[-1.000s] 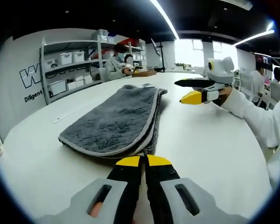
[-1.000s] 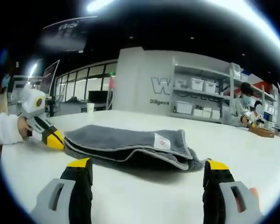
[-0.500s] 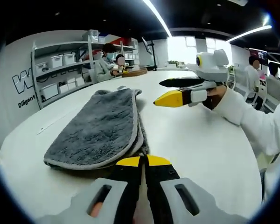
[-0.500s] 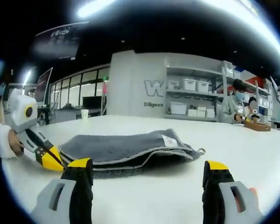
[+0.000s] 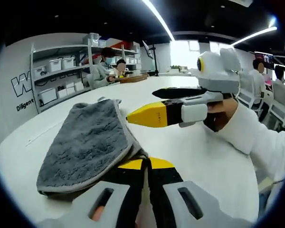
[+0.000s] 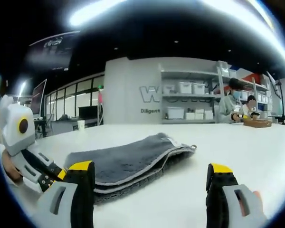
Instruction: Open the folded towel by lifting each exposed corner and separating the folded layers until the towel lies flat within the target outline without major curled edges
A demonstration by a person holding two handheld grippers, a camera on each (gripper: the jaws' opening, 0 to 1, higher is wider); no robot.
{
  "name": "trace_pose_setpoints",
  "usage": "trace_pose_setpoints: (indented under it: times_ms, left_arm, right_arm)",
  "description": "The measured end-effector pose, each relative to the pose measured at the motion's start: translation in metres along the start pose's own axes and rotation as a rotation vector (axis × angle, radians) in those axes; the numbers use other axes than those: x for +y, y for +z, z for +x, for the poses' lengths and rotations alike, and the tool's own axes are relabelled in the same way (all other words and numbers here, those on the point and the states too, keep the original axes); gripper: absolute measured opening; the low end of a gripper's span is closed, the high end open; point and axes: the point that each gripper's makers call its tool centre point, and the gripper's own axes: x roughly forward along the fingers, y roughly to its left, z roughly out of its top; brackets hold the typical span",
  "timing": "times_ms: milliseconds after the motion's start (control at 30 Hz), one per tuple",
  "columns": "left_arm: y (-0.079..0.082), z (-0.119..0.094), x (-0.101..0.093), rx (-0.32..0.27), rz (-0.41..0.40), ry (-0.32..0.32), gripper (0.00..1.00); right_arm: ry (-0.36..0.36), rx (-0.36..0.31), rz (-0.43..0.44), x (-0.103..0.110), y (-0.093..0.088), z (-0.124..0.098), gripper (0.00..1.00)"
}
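Left tool (image 5: 146,164): jaws pressed together at the near edge of the towel (image 5: 83,142), at its near right corner; whether they pinch a layer of cloth or merely touch it cannot be told, since the tips hide the contact. Right tool (image 6: 151,175): jaws spread wide, nothing between them, held low over the desk (image 6: 237,156) just short of the towel's long edge. In the left gripper view the right tool comes in from the right, its yellow tip beside the towel's right edge, apparently apart from it. Towel: grey, still folded, lying lengthwise on the white desk; in the right gripper view at least two stacked layers with pale piping show along the near edge, and a small label sits at the far end. Progress, as judged: opening not begun in any visible way, no layer lifted or separated, no corner raised clear. No target outline can be made out on the desk. Remaining: take an exposed corner, peel the layers apart, spread flat, smooth the edges. Far background: shelving (image 5: 61,76) with bins, seated people.
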Motion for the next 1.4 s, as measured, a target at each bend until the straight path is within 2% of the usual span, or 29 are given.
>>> trace_pose_setpoints:
  times_ms: [167, 433, 733, 1000, 1100, 1167, 1300, 1333, 1367, 1400]
  left_arm:
    - [0.002, 0.008, -0.006, -0.002, 0.004, -0.013, 0.02]
    - [0.001, 0.002, -0.006, -0.016, -0.012, -0.031, 0.03]
    - [-0.005, -0.021, 0.002, -0.044, -0.035, -0.051, 0.21]
    - [-0.019, -0.056, 0.017, -0.069, -0.058, -0.056, 0.27]
    - [-0.020, -0.072, 0.028, -0.094, -0.060, -0.043, 0.30]
    - [-0.023, -0.086, 0.044, -0.102, -0.053, -0.008, 0.32]
    - [-0.030, -0.105, 0.084, -0.123, -0.079, 0.043, 0.37]
    - [-0.033, -0.112, 0.098, -0.138, -0.117, 0.066, 0.41]
    - [-0.035, -0.115, 0.104, -0.144, -0.130, 0.078, 0.45]
    - [-0.038, -0.123, 0.119, -0.155, -0.137, 0.110, 0.47]
  right_arm:
    - [-0.010, 0.000, 0.014, -0.002, 0.000, 0.000, 0.97]
    - [-0.017, -0.006, 0.022, -0.003, 0.001, -0.001, 0.97]
    - [-0.033, -0.004, 0.052, -0.009, -0.001, -0.001, 0.97]
    - [-0.047, 0.007, 0.046, -0.012, -0.004, -0.001, 0.97]
    - [-0.051, 0.013, 0.041, -0.012, -0.005, -0.001, 0.98]
    - [-0.054, 0.016, 0.038, -0.014, -0.006, 0.000, 0.98]
    - [-0.058, 0.024, 0.031, -0.014, -0.007, 0.000, 0.98]
    - [-0.059, 0.025, 0.029, -0.014, -0.008, 0.000, 0.98]
    - [-0.060, 0.026, 0.028, -0.015, -0.008, 0.000, 0.98]
    - [-0.061, 0.027, 0.027, -0.015, -0.008, 0.000, 0.98]
